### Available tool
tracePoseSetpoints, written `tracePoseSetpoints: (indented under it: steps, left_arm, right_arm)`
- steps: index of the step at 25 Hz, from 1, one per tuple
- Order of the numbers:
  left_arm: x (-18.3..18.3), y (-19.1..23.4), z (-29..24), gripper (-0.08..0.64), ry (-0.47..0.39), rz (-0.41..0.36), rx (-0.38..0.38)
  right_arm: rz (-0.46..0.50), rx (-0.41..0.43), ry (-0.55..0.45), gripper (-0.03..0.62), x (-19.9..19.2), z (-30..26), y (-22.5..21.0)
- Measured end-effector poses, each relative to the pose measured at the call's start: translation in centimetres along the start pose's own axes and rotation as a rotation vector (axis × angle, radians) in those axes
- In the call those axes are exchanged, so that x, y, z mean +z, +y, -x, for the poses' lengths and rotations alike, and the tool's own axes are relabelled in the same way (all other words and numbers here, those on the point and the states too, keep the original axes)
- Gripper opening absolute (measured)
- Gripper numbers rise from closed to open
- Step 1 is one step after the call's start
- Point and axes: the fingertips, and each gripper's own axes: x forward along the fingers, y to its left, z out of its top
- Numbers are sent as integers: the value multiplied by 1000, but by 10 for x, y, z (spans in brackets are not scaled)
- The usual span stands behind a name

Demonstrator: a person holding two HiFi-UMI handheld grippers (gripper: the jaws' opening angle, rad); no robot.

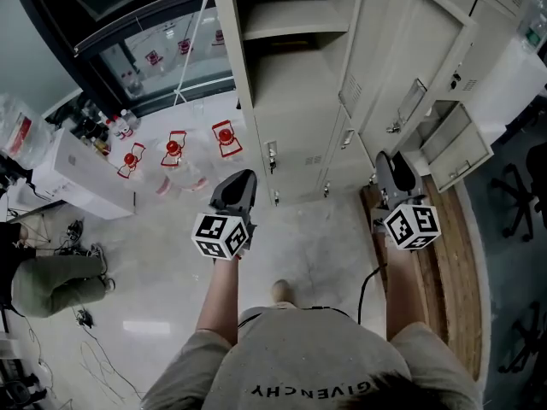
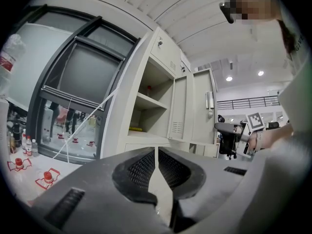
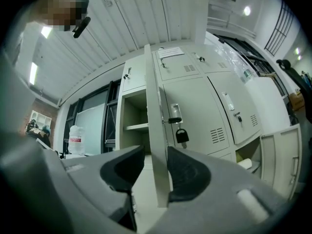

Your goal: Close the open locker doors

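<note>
The open locker door (image 3: pixel 152 96) stands edge-on between the right gripper's (image 3: pixel 155 151) half-spread jaws, close against one pad and clear of the other. The left gripper (image 2: pixel 156 151), jaws together and empty, faces an open shelved locker (image 2: pixel 151 106) ahead.

Painted metal, matt plastic, polished floor.
The tall pale-grey sheet-metal lockers (image 1: pixel 291 101) have a smooth, satin painted finish, as does the open pale-grey metal locker door (image 3: pixel 155 145), which carries a black padlock (image 3: pixel 182 135) with a slight sheen. The left hand-held gripper (image 2: pixel 156 162) is matt grey plastic with dark cross-ribbed pads (image 2: pixel 140 172). The pale floor (image 1: pixel 316 246) is polished and reflective; the brown wooden board strip (image 1: pixel 449 272) looks matt and grainy.
</note>
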Motion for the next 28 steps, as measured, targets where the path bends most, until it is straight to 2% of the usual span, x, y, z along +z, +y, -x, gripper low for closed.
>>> tracePoseSetpoints:
  steps: [8,19,28]
  left_arm:
    - [6,30,2,18,-11,-4,-14]
    - [20,47,13,18,-51,-23,-3]
    - [31,76,9,18,-64,-37,43]
  right_arm:
    - [35,-21,0,117,-8,-11,42]
    - [33,16,10,121,-19,-37,97]
    - [47,58,15,124,-30,-62,130]
